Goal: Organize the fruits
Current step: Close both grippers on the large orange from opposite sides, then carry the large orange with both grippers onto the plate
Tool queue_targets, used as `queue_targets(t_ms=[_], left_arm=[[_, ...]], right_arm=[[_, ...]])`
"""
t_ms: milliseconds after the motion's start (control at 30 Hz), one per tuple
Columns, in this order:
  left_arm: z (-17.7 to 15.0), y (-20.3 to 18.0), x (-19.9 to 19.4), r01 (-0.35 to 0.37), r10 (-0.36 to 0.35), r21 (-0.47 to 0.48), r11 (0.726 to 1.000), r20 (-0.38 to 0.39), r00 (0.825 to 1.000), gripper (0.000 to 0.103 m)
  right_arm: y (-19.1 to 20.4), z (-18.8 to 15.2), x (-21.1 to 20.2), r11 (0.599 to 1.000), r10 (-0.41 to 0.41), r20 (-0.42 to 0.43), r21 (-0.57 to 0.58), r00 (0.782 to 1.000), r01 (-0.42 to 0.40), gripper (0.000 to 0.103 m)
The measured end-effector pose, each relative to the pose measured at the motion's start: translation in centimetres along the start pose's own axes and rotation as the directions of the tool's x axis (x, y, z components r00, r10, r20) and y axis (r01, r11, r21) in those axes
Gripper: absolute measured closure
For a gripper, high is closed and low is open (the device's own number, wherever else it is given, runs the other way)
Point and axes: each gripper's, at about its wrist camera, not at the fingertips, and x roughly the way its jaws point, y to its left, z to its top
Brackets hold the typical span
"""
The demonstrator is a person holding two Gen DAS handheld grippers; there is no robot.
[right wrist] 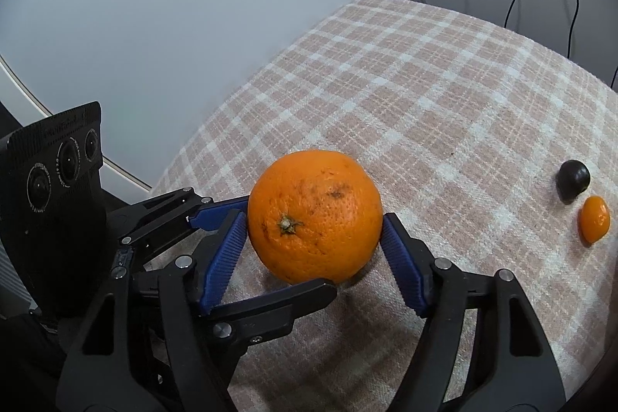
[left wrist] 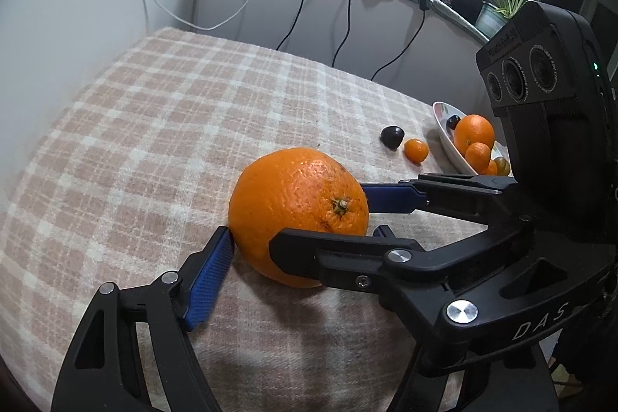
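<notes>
Orange (right wrist: pixel 314 215), large, pitted, with a dry stem end and brown scuffs, lying on the checked cloth of the desk (left wrist: pixel 154 111). Right tongs (right wrist: pixel 314 238) clamp it, a blue ribbed pad pressed to each side. Left tongs (left wrist: pixel 301 222) stand wide around the same fruit; one pad touches its edge, the other's contact cannot be told. Lettering "DAS" shows on the right frame.
</notes>
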Motion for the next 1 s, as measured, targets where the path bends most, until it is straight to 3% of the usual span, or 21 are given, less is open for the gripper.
queue_targets(t_ms=[500,1000], left_arm=[[2.6,-4.8,0.9,0.046,-0.05,0.102,0.994,0.035,0.998,0.03],[6.5,-11.8,3.9,0.146,-0.159,0.219,0.965,0.043,0.986,0.03]], right_arm=[[-2.6,-0.1,-5.6,0.997,-0.062,0.094,0.048,0.994,0.058,0.03],[-8.2,-0.6,-13.1,0.979,-0.179,0.184,0.136,0.967,0.155,0.03]])
